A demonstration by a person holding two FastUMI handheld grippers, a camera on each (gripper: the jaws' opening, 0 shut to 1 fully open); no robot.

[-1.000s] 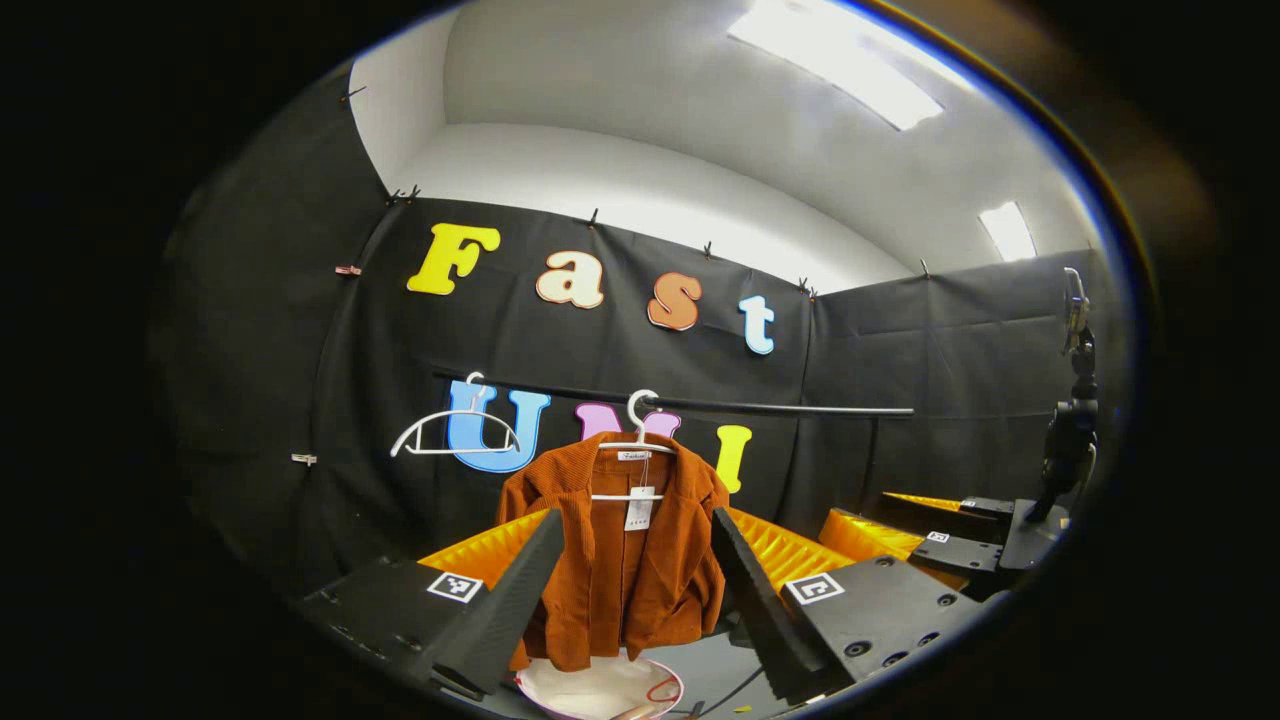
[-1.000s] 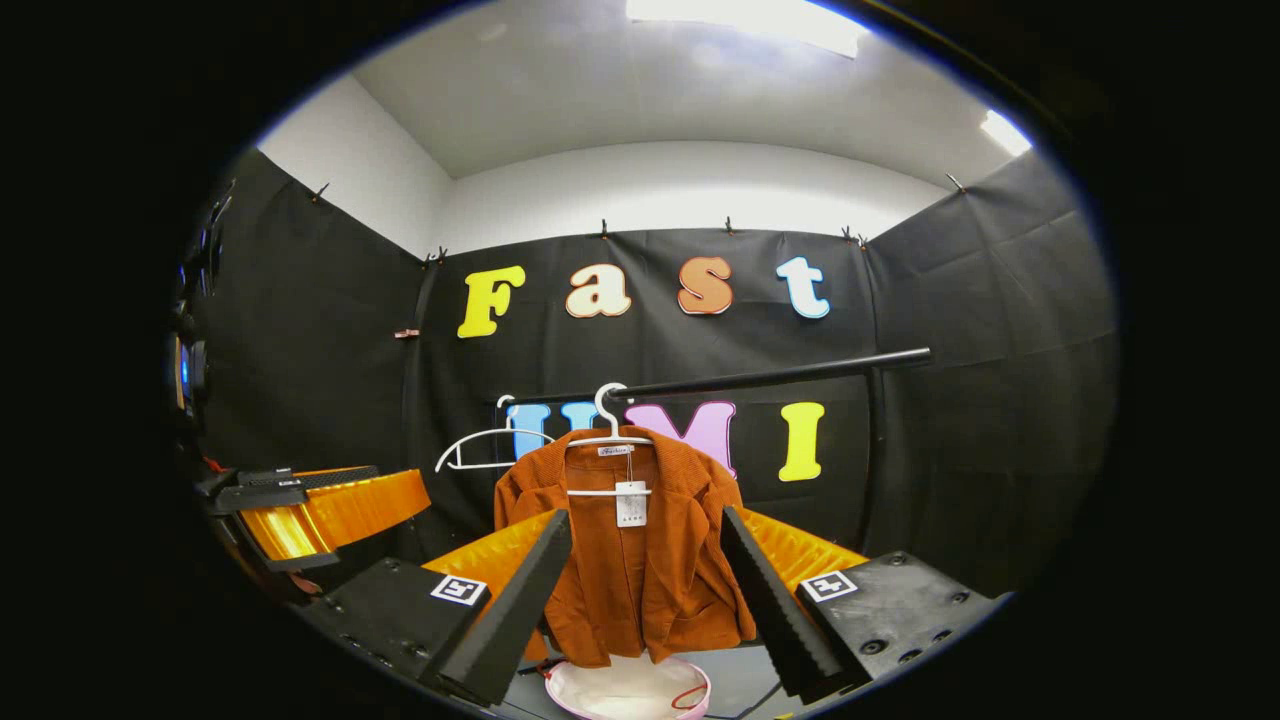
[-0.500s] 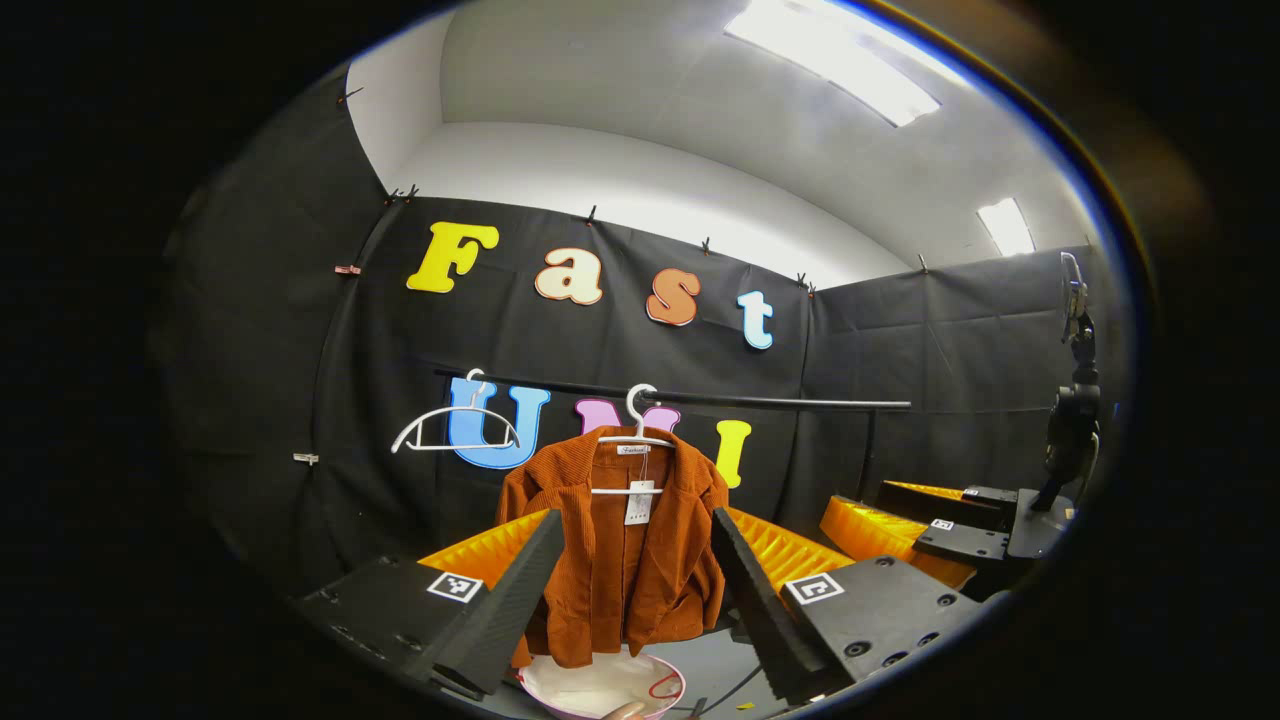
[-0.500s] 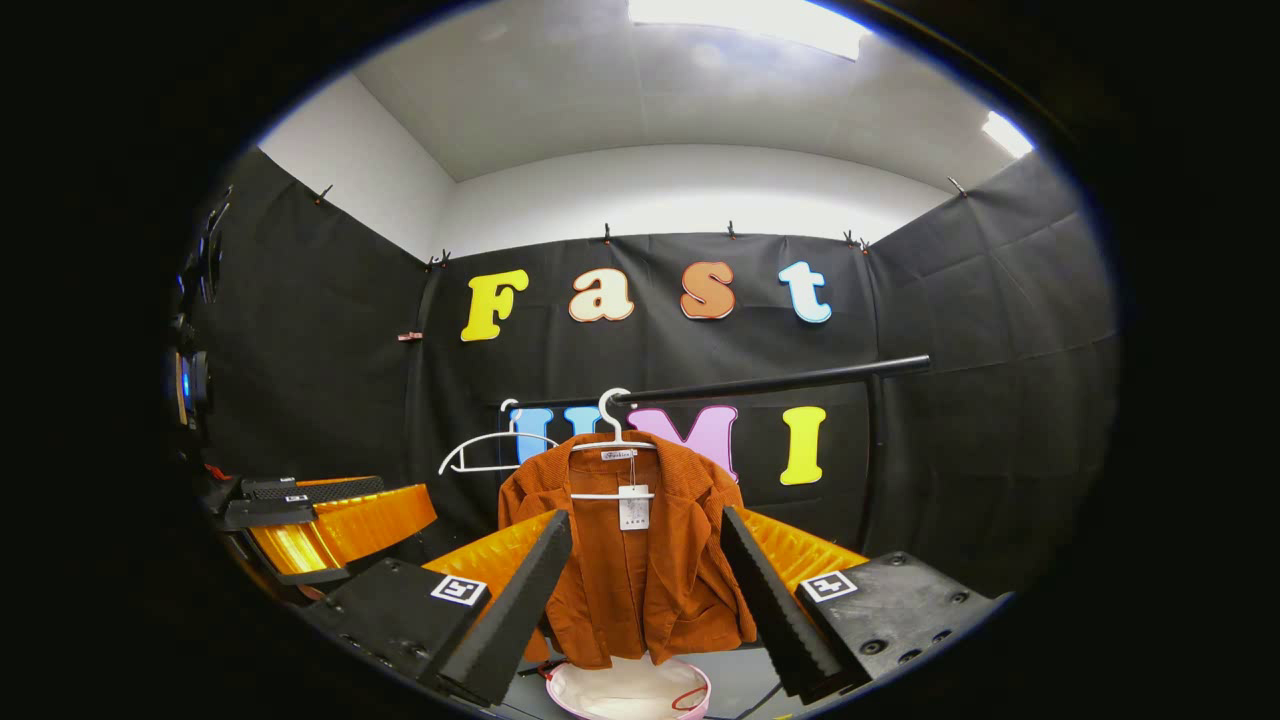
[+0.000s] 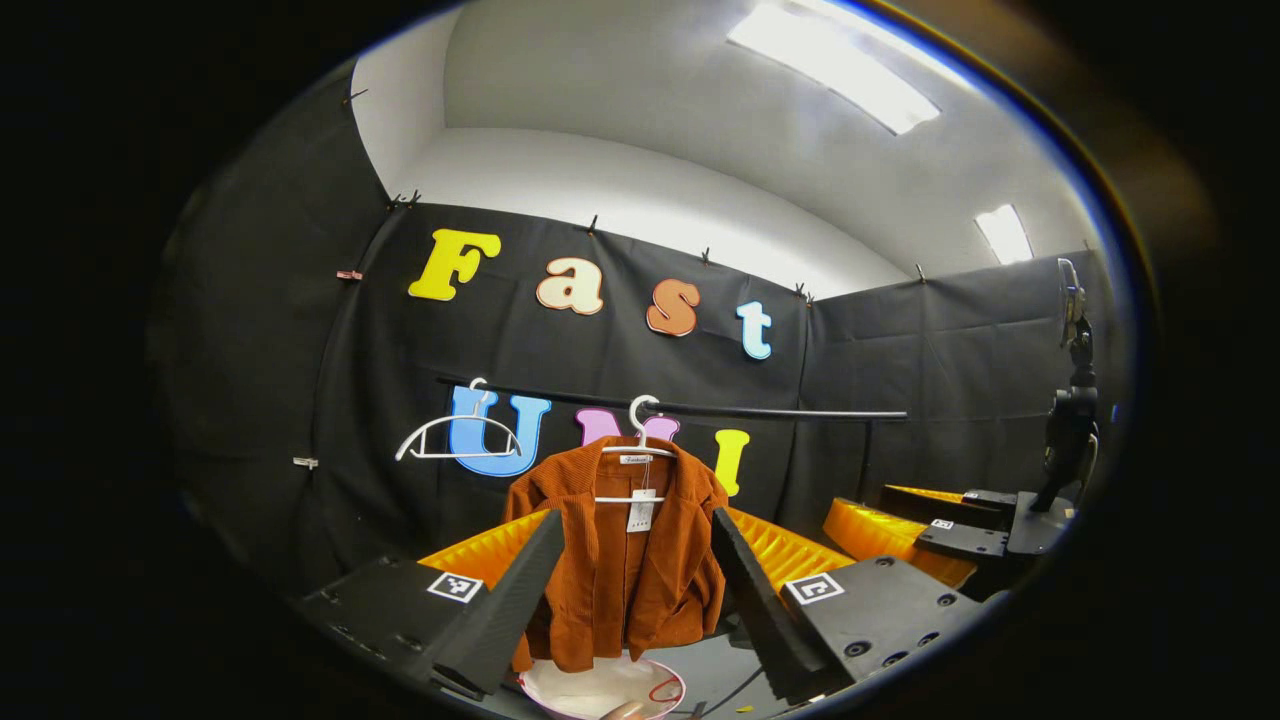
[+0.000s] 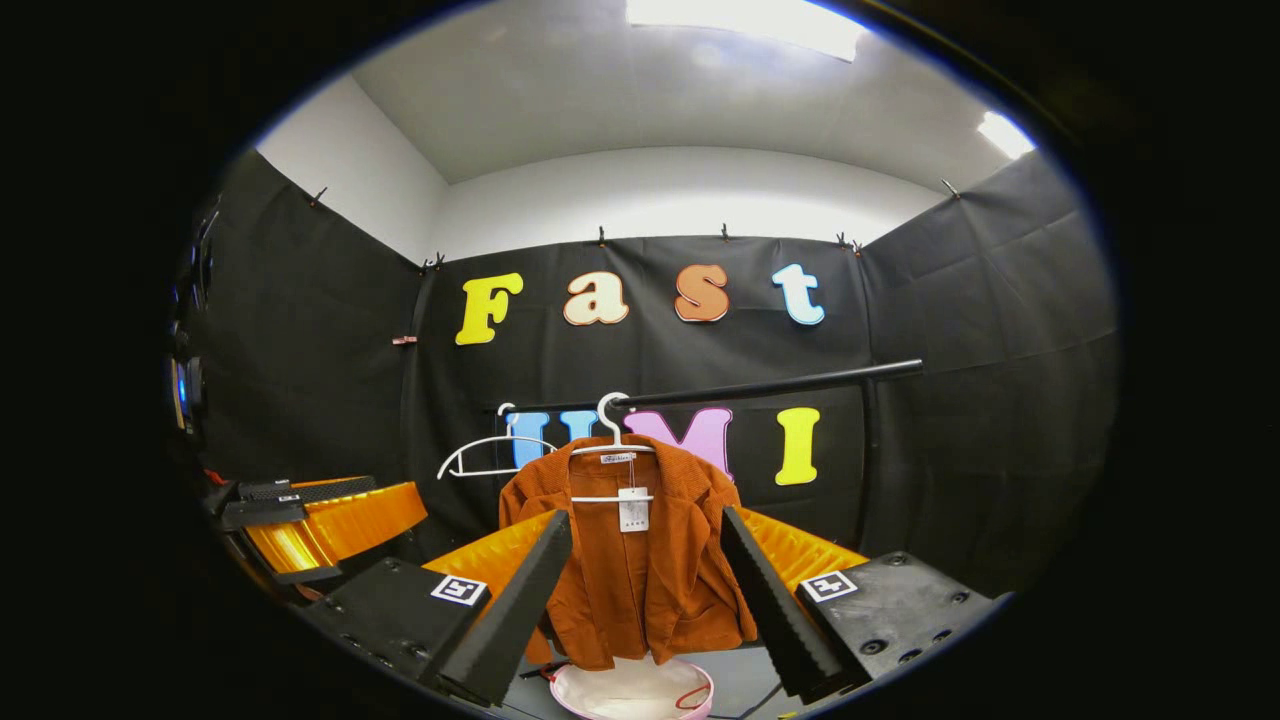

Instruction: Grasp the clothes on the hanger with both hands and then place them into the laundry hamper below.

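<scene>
A rust-orange corduroy jacket [image 5: 620, 565] with a paper tag hangs on a white hanger [image 5: 640, 432] from a black rail [image 5: 790, 411]. Under it stands a round white hamper [image 5: 560, 688] with a pink rim. My left gripper [image 5: 637, 520] is open, short of the jacket, which shows between its fingers. In the right gripper view the same jacket [image 6: 640, 575] hangs over the hamper [image 6: 600, 690], and my right gripper [image 6: 647, 516] is open and short of the cloth too. The right gripper [image 5: 920, 528] shows off to the side in the left gripper view, and the left gripper [image 6: 300, 500] in the right gripper view.
An empty white hanger [image 5: 455, 437] hangs on the rail left of the jacket, also seen as the empty hanger [image 6: 490, 456]. A dark camera stand [image 5: 1070, 430] rises at the right edge. The black cloth wall stands close behind the rail.
Both views have drifted only slightly. The jacket still hangs on its hanger and both grippers stay open at about the same distance.
</scene>
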